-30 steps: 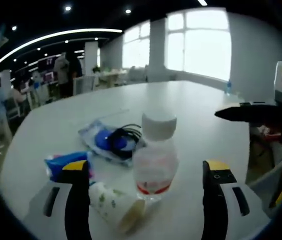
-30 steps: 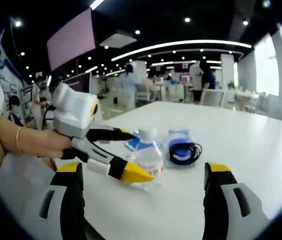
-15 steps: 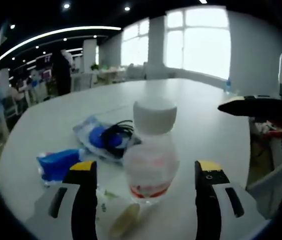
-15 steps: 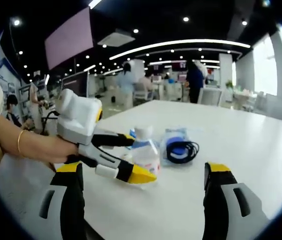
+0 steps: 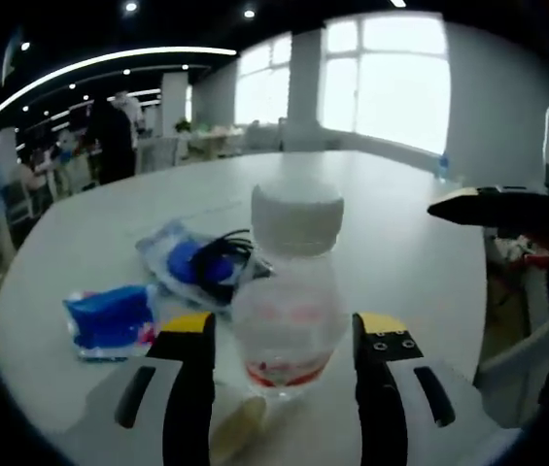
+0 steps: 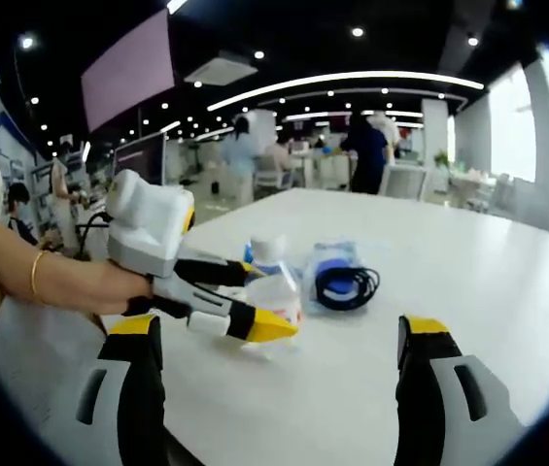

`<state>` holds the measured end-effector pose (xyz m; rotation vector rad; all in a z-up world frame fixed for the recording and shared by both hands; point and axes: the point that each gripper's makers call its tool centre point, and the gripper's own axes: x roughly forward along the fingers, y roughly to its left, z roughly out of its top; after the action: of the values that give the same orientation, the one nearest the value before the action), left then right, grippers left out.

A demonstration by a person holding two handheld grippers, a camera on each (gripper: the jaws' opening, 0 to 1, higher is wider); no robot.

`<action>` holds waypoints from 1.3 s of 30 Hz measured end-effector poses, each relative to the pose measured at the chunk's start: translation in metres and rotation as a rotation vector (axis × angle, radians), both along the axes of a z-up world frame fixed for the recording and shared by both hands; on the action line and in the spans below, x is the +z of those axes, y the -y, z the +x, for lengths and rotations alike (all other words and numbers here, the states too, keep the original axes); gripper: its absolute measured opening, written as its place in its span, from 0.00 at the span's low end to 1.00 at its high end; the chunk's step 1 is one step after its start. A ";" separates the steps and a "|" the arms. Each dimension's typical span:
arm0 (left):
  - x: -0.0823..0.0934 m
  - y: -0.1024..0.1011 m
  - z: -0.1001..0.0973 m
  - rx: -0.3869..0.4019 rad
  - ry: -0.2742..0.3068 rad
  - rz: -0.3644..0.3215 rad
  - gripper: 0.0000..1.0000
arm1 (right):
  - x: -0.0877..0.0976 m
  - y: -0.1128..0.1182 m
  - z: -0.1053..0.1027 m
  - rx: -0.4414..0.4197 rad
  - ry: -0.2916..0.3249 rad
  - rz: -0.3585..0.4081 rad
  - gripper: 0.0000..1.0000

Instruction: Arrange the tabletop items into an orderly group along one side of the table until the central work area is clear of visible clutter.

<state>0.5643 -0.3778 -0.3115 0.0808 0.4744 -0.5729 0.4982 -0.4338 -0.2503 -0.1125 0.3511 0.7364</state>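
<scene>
Straddling the water bottle (image 5: 287,301) with my left gripper (image 5: 287,340), I set one jaw on each side of its clear body, below the white cap. The jaws stand partly apart, close beside the bottle; whether they already press on it I cannot tell. The bottle stands upright on the white table (image 5: 391,233), which makes a side grip the practical approach. A paper cup (image 5: 238,433) lies on its side just beside the left jaw. Beyond the bottle lie a clear bag with a black cable (image 5: 201,267) and a blue packet (image 5: 111,320), all near one another in the middle of the table, so grouping is judged barely begun. My right gripper (image 6: 282,340) hangs wide apart and empty, pointed at the same cluster, free for the next item.
</scene>
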 end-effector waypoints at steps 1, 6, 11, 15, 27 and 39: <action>0.000 0.000 0.000 0.000 0.002 0.000 0.44 | 0.000 0.000 0.000 -0.001 0.000 -0.002 1.00; 0.001 0.001 -0.001 -0.009 0.013 0.010 0.38 | 0.000 0.001 0.001 -0.002 0.001 -0.005 1.00; 0.001 0.001 -0.001 -0.003 0.025 0.015 0.37 | -0.002 0.001 0.000 0.002 0.000 -0.013 0.99; 0.002 0.000 -0.001 0.002 0.033 0.016 0.37 | -0.001 0.002 0.001 -0.003 0.000 -0.010 0.99; 0.019 -0.004 0.005 0.032 0.081 -0.027 0.36 | -0.001 0.003 0.001 -0.009 0.002 -0.016 0.99; 0.049 -0.019 0.014 0.095 0.116 -0.085 0.36 | -0.001 0.001 0.000 -0.007 0.003 -0.015 0.99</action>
<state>0.5778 -0.3592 -0.2626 0.0107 0.3389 -0.4918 0.4980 -0.4352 -0.2509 -0.1264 0.3542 0.7268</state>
